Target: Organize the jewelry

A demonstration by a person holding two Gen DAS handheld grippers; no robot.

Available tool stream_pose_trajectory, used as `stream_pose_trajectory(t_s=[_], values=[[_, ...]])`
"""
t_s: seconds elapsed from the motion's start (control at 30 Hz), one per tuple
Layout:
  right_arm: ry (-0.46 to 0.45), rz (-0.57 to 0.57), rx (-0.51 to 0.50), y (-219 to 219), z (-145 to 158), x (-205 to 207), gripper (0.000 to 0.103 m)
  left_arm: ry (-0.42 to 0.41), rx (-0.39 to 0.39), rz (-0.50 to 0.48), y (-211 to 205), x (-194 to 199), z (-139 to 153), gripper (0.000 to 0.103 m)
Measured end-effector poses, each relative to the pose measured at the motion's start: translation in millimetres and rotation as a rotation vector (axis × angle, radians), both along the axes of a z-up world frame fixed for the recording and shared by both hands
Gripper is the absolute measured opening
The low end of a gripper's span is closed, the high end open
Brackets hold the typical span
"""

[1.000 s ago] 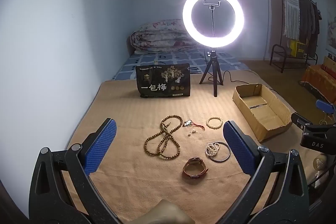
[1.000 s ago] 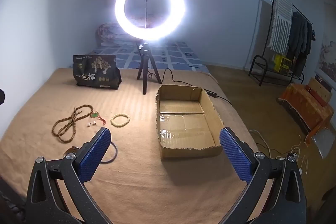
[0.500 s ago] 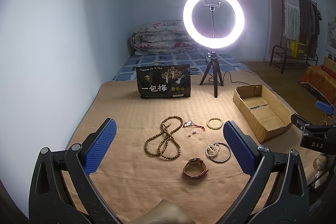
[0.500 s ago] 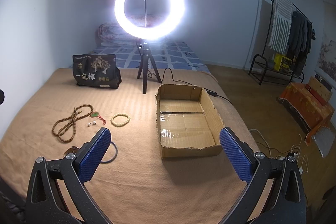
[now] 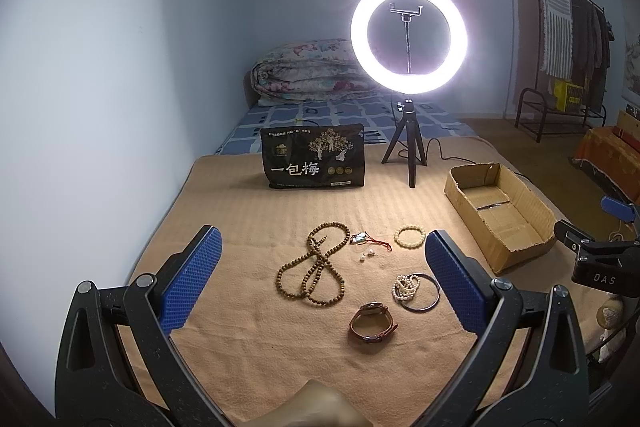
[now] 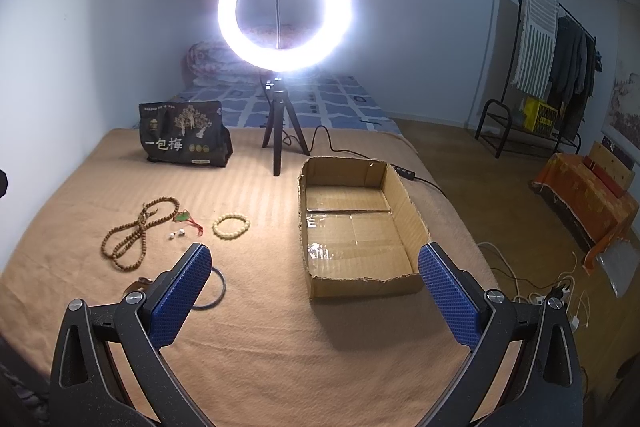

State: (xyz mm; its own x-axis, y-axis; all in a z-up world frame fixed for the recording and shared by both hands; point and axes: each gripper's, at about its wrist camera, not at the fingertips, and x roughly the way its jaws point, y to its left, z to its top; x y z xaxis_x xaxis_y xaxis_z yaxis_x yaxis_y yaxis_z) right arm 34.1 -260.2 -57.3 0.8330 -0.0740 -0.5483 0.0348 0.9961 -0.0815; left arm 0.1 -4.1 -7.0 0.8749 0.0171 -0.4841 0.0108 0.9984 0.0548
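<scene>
Jewelry lies on a tan blanket: a long wooden bead necklace [image 5: 316, 265], a pale bead bracelet [image 5: 409, 236], a green pendant on red cord [image 5: 362, 238], two small pearl earrings [image 5: 367, 255], a white pearl bracelet [image 5: 406, 287] inside a dark bangle [image 5: 432, 294], and a brown leather watch [image 5: 372, 321]. An open, empty cardboard box [image 6: 356, 223] sits to the right. My left gripper [image 5: 318, 279] is open above the jewelry. My right gripper [image 6: 312, 289] is open in front of the box, empty.
A lit ring light on a tripod [image 5: 409, 39] and a black snack bag [image 5: 314, 157] stand at the back of the blanket. A folded quilt [image 5: 308, 73] lies behind. A clothes rack [image 6: 552, 59] and cables [image 6: 540, 287] are on the right.
</scene>
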Motion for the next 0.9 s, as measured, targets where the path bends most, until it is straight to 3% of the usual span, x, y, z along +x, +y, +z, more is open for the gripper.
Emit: stream_pose_trajectory(t_s=[0.9], values=[[0.017,0.009,0.001,2.1,-1.4,1.7,0.103,-0.001,0.0,-0.001,0.3,-0.6,-1.3,0.103]])
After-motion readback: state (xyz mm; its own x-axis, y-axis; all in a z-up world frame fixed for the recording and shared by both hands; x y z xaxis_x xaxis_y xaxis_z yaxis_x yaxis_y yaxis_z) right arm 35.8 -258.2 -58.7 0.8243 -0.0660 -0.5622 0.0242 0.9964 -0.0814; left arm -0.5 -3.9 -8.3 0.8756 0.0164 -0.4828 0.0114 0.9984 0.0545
